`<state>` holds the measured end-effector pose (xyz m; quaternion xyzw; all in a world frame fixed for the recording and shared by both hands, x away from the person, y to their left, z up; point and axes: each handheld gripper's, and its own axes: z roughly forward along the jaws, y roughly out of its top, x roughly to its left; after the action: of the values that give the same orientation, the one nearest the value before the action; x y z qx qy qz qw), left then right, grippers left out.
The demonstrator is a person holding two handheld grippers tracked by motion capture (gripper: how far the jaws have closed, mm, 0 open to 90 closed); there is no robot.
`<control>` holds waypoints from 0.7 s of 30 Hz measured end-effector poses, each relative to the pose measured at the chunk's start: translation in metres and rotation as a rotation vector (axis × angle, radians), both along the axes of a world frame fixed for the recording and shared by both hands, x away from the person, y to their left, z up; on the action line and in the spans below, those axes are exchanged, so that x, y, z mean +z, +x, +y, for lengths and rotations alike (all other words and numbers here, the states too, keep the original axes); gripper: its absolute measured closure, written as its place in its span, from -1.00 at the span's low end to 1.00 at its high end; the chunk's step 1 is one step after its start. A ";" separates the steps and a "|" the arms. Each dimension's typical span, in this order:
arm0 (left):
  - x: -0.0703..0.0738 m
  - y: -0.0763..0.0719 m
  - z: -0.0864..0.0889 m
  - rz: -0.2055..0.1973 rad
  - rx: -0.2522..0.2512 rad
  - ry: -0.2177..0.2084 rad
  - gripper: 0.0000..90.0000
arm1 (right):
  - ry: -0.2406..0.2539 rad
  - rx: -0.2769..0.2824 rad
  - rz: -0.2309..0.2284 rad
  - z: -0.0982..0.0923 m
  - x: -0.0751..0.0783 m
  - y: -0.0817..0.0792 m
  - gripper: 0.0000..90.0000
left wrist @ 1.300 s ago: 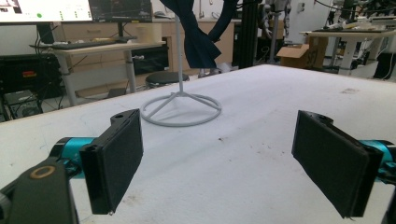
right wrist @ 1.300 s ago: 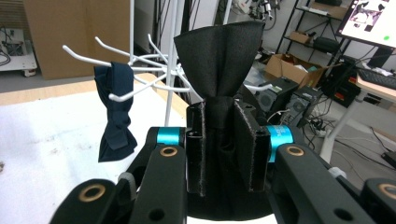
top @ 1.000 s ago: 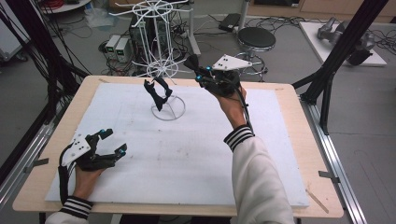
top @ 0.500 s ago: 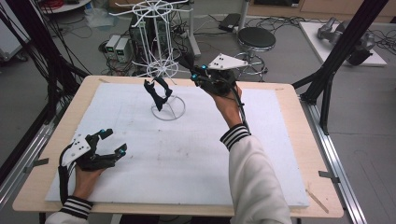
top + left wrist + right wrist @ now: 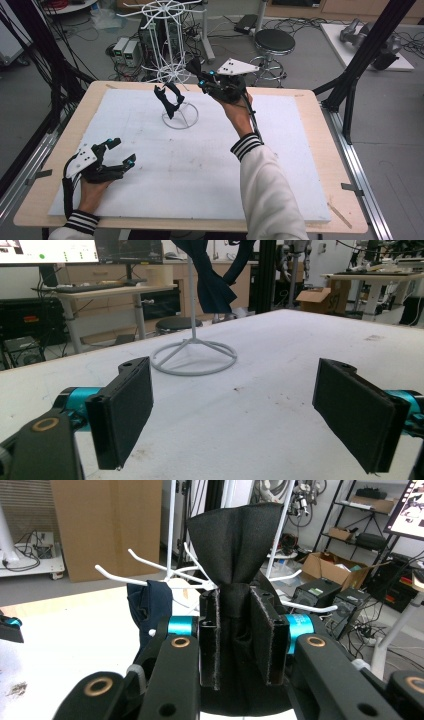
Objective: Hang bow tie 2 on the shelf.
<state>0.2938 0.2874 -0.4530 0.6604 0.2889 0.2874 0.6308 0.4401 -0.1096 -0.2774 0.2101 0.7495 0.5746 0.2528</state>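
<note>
Right gripper (image 5: 235,630) clamped on a bunched black fabric piece (image 5: 235,545), raised at twelve o'clock of the white foam-topped table (image 5: 200,170), beside the white wire hanging rack (image 5: 165,572). Could snag a thin prong or slip off if released early. Left gripper (image 5: 240,410) spread wide, idle at seven o'clock.

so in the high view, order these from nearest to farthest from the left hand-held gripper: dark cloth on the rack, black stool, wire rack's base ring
1. Wire rack's base ring, on the white mat, up and right of the left hand-held gripper.
2. Dark cloth, hanging just above and behind the ring.
3. Black stool, on the floor beyond the table's far edge.
</note>
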 end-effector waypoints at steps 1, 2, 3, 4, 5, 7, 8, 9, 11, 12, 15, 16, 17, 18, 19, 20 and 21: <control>0.000 0.000 0.000 0.000 0.000 0.000 -0.63 | 0.001 0.000 0.002 0.000 0.000 0.000 0.68; 0.000 0.000 0.000 0.000 0.000 -0.001 -0.63 | 0.001 0.003 0.003 0.001 -0.001 0.001 0.68; 0.000 0.000 0.000 0.000 0.000 0.000 -0.63 | 0.002 0.004 0.007 0.002 -0.001 0.001 0.68; 0.000 0.000 0.000 0.000 0.000 0.000 -0.63 | 0.001 0.005 0.006 0.003 -0.002 0.001 0.68; 0.000 0.000 0.000 0.000 0.000 0.000 -0.63 | 0.001 0.008 0.013 0.003 -0.003 0.002 0.68; 0.000 0.000 0.000 0.000 -0.001 -0.001 -0.63 | 0.002 0.008 0.017 0.004 -0.004 0.002 0.68; 0.000 0.000 0.000 0.000 -0.001 -0.001 -0.63 | 0.005 0.013 0.020 0.005 -0.004 0.003 0.68; 0.000 0.000 0.000 0.001 -0.001 0.000 -0.63 | 0.007 0.016 0.020 0.005 -0.005 0.004 0.68; 0.000 0.000 0.000 0.000 0.000 -0.001 -0.63 | 0.009 0.019 0.024 0.006 -0.006 0.005 0.68; 0.000 0.000 0.000 0.000 -0.001 0.000 -0.63 | 0.007 0.021 0.025 0.007 -0.006 0.005 0.68; 0.000 0.000 0.000 0.000 -0.001 -0.001 -0.63 | 0.012 0.026 0.030 0.009 -0.006 0.006 0.68; 0.000 0.000 0.000 0.000 -0.001 -0.001 -0.63 | 0.014 0.027 0.031 0.010 -0.006 0.006 0.68; 0.000 0.000 0.000 -0.002 0.000 0.001 -0.63 | 0.015 0.030 0.037 0.010 -0.007 0.006 0.68; 0.000 0.000 0.000 -0.001 -0.001 0.001 -0.63 | 0.011 0.027 0.036 0.010 -0.007 0.007 0.68; 0.000 0.000 0.000 -0.001 0.000 -0.001 -0.63 | 0.010 0.031 0.040 0.011 -0.008 0.007 0.68; 0.000 0.000 0.000 0.000 -0.001 0.000 -0.63 | 0.009 0.030 0.043 0.011 -0.008 0.008 0.68; 0.000 0.000 0.000 0.000 -0.001 -0.001 -0.63 | 0.009 0.029 0.045 0.011 -0.009 0.008 0.68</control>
<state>0.2938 0.2876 -0.4530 0.6603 0.2884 0.2871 0.6312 0.4483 -0.0985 -0.2861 0.2132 0.7554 0.5768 0.2263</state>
